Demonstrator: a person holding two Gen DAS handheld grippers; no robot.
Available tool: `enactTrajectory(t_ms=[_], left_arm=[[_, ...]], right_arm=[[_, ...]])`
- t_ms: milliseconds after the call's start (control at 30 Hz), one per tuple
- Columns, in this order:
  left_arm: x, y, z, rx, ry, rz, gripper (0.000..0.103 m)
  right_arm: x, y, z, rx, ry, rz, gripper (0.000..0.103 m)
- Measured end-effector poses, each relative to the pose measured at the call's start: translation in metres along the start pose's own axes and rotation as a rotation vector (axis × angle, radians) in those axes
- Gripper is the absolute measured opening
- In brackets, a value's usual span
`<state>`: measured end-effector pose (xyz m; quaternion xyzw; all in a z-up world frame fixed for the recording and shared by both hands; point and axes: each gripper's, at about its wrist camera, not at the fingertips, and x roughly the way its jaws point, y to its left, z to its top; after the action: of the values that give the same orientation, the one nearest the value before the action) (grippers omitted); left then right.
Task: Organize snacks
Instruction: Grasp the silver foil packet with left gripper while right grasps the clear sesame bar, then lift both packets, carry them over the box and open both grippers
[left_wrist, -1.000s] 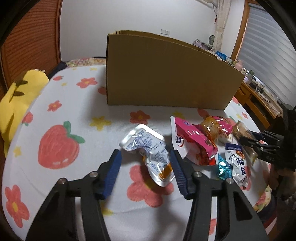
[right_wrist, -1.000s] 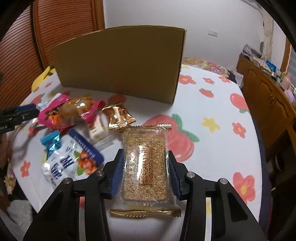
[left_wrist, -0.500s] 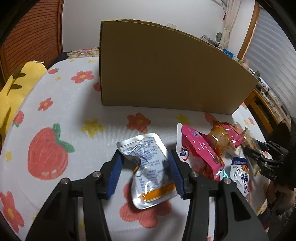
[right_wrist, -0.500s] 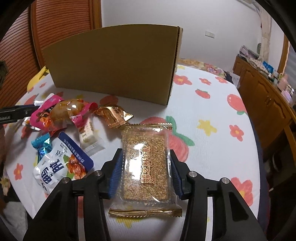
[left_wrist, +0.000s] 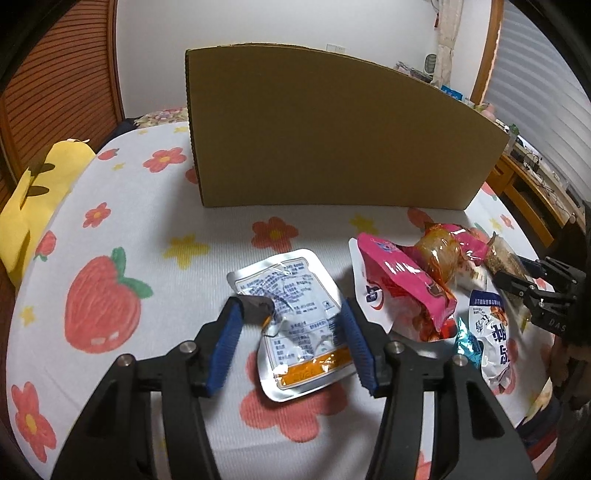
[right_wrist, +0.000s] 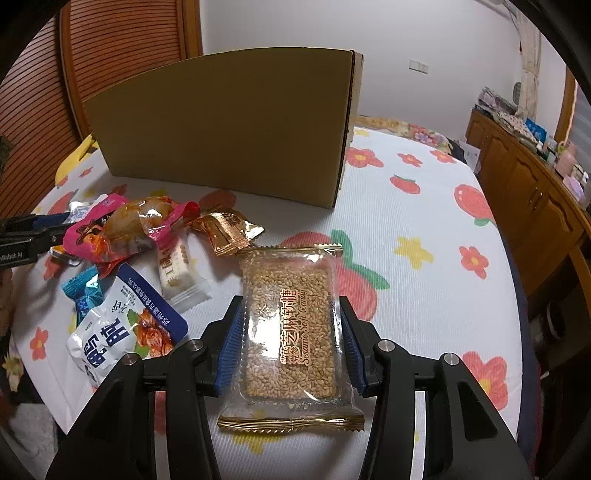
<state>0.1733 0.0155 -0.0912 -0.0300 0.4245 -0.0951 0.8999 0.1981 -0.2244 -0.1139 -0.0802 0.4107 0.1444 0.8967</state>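
My left gripper (left_wrist: 290, 325) is shut on a silver foil pouch (left_wrist: 295, 317) with an orange strip, held just above the flowered cloth. My right gripper (right_wrist: 291, 328) is shut on a clear sesame candy packet (right_wrist: 291, 325), also lifted off the cloth. A tall cardboard box (left_wrist: 332, 140) stands behind, its near wall facing me; it also shows in the right wrist view (right_wrist: 229, 129). A heap of snacks lies between the grippers: a pink bag (left_wrist: 402, 280), a white-and-blue pouch (right_wrist: 122, 332), a gold wrapper (right_wrist: 229, 230), a teal candy (right_wrist: 83, 291).
The table wears a white cloth (left_wrist: 129, 240) with strawberries and flowers. A yellow plush (left_wrist: 33, 192) lies at the left edge. A wooden cabinet (right_wrist: 532, 184) stands to the right of the table. The box's inside is hidden.
Both grippers have closed on their packets and lifted them off the cloth, drawing a little nearer the box. The silver pouch crumpled as the left gripper shut on it.
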Motion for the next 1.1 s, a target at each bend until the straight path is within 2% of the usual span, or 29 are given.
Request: enactTrajectory(t_ms=[133, 200, 300, 333, 600, 733, 1100], left_arm=[[0.000, 0.001, 0.000, -0.023, -0.016, -0.021, 0.055], [0.001, -0.001, 0.001, -0.020, -0.016, -0.019, 0.052], [0.000, -0.005, -0.002, 0.016, -0.022, -0.009, 0.037], [0.000, -0.007, -0.002, 0.022, -0.023, -0.010, 0.035], [-0.016, -0.004, -0.009, 0.023, -0.052, -0.039, 0.029], [-0.027, -0.004, -0.009, 0.039, -0.086, -0.036, 0.022], [-0.044, -0.007, -0.009, 0.050, -0.146, -0.044, 0.019]], right_arm=[[0.000, 0.000, 0.000, 0.000, 0.000, 0.000, 0.049], [0.000, 0.000, 0.000, 0.001, 0.000, 0.001, 0.049], [0.000, 0.000, 0.000, 0.001, 0.000, 0.000, 0.049], [0.000, 0.000, 0.000, 0.001, 0.000, 0.001, 0.049], [0.001, 0.000, 0.000, 0.001, 0.000, 0.002, 0.050], [0.000, 0.000, 0.000, 0.001, 0.001, 0.002, 0.050], [0.001, 0.000, 0.000, 0.003, 0.001, 0.004, 0.050]])
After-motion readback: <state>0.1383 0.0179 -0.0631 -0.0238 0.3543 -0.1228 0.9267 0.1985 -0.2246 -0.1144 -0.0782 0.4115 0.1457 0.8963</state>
